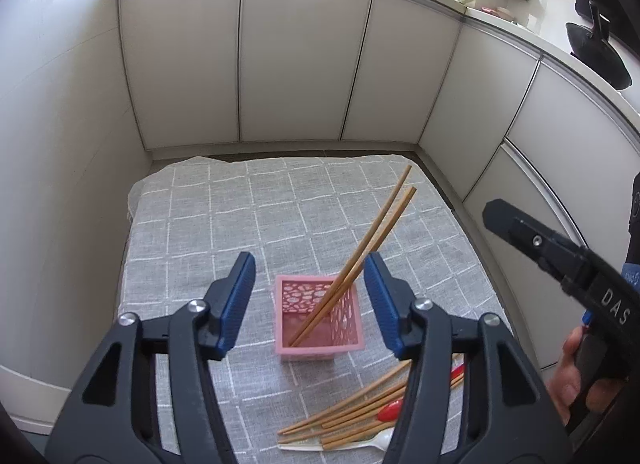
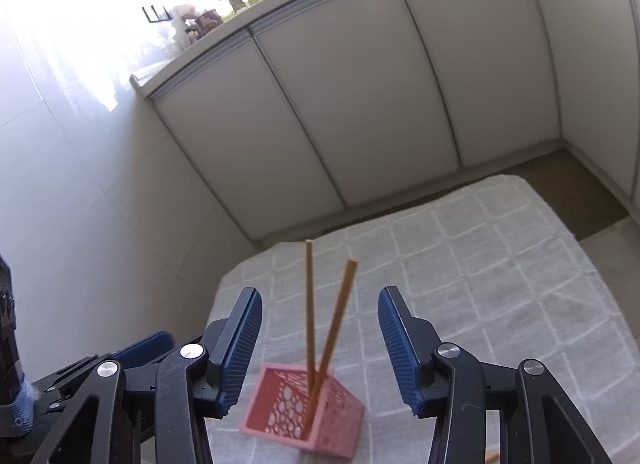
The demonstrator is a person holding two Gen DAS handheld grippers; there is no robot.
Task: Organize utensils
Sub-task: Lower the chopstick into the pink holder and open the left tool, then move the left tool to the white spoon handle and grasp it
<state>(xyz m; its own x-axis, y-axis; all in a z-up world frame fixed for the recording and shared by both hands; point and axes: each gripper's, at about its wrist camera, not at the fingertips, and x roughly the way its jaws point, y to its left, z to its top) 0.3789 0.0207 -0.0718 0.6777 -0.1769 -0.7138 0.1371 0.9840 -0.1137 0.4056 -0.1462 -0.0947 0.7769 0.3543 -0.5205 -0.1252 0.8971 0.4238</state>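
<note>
A pink perforated holder stands on the grey checked cloth. Two wooden chopsticks lean in it, tips up to the right. My left gripper hovers just above the holder, open, with nothing touching its blue pads. In the right wrist view the same chopsticks rise from the holder in the gap of my right gripper. That gripper is open and its pads stand clear of both sticks. Several more chopsticks, a red spoon and a white plastic utensil lie on the cloth near me.
White cabinet doors close off the far side and the right. A pale wall runs along the left. A hand holds a black gripper handle at the right edge. A dark wok sits on the counter at upper right.
</note>
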